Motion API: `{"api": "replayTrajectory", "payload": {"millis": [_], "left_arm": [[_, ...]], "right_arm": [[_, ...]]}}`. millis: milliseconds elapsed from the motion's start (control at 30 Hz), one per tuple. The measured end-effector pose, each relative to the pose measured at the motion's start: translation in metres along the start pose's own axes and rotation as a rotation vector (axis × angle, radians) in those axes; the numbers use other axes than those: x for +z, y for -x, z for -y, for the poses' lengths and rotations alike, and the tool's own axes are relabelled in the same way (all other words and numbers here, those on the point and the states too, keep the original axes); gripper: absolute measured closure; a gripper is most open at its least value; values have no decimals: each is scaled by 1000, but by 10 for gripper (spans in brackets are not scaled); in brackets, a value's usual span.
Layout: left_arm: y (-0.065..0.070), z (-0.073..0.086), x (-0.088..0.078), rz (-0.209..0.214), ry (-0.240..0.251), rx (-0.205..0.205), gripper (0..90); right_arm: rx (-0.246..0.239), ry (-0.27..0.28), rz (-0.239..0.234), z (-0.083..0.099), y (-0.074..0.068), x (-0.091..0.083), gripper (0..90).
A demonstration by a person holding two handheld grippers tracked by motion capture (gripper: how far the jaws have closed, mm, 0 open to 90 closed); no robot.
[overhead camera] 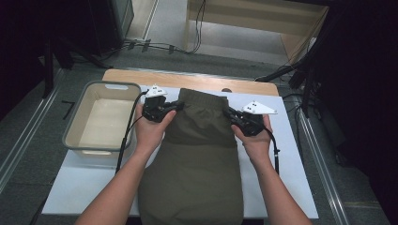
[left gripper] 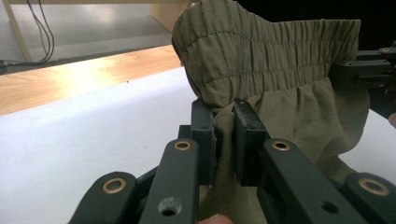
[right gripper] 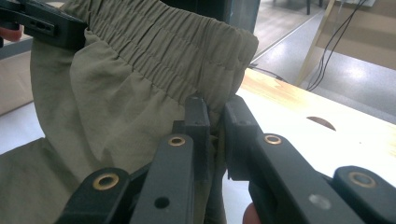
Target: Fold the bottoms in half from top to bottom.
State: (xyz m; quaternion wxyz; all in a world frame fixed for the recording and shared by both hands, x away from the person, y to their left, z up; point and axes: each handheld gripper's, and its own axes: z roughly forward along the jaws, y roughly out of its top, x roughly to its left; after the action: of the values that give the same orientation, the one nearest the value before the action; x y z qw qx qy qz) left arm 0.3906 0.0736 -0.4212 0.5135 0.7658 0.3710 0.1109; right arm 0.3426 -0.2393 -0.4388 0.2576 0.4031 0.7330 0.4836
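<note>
Olive-green trousers (overhead camera: 197, 154) with an elastic waistband (left gripper: 261, 51) lie lengthwise on the white table cover (overhead camera: 288, 154), waistband at the far end. My left gripper (overhead camera: 174, 108) is shut on the cloth at the left side just below the waistband; the fabric is pinched between its pads (left gripper: 223, 140). My right gripper (overhead camera: 231, 115) is shut on the right side of the same garment, cloth squeezed between its pads (right gripper: 215, 135). The waistband (right gripper: 173, 51) is lifted and stretched between the two grippers. Each gripper view shows the other gripper far off.
A grey plastic tub (overhead camera: 104, 117) stands on the table's left side, close to my left hand. The wooden table edge (overhead camera: 187, 80) runs along the far side. Cables (overhead camera: 159, 46) lie on the floor behind the table.
</note>
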Motion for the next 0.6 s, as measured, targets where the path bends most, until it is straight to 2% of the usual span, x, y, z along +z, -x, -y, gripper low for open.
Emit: {"api": "replayTrajectory", "payload": {"millis": [600], "left_arm": [[18, 13, -15, 22, 17, 24, 797]], "right_arm": [[6, 26, -16, 14, -12, -21, 800]]}}
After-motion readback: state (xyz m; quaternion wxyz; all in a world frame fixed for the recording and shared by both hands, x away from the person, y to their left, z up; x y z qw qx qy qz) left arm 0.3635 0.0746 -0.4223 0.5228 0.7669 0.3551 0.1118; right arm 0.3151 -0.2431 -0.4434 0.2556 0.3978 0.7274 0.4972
